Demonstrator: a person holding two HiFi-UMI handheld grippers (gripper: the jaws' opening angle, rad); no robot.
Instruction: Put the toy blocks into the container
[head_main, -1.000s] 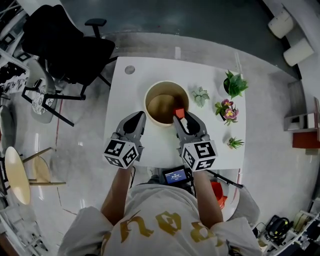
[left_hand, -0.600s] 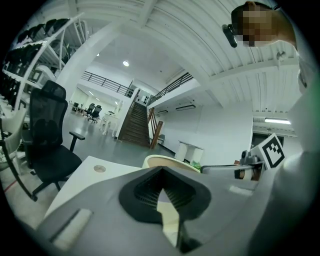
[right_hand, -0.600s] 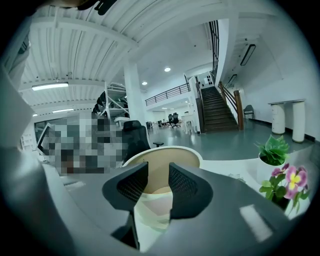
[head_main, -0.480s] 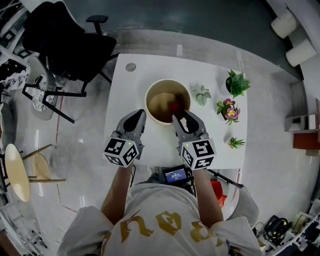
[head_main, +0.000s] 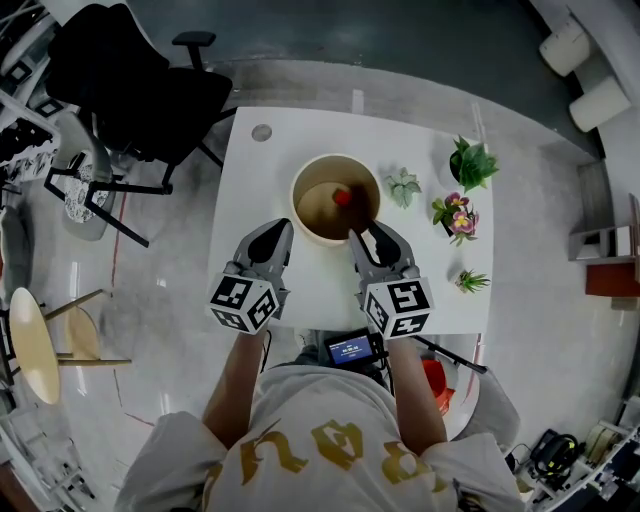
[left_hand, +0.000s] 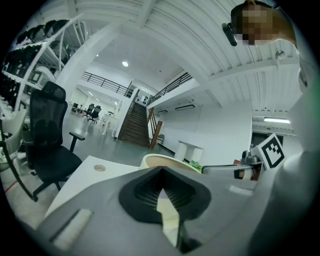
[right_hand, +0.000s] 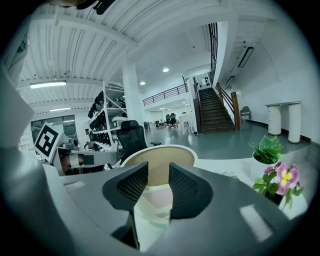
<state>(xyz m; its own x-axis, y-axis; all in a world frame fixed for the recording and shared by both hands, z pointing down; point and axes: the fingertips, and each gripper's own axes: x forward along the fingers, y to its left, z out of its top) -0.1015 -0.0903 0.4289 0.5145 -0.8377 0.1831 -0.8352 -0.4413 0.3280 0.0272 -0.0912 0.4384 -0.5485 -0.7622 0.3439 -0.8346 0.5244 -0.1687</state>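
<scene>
Right hand-held gripper (head_main: 362, 234), empty jaws just closing partway, at container (head_main: 294, 198) rim.

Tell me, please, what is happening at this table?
A person at a white table holds a hand-held gripper in each hand and is putting toy blocks into a round container. One red block lies inside it. The right hand-held gripper is at the container's near rim; its jaws have just been closing a little but stand apart, with nothing between them. The left hand-held gripper is beside it, shut and empty. Small potted plants stand along the table's right side.
</scene>
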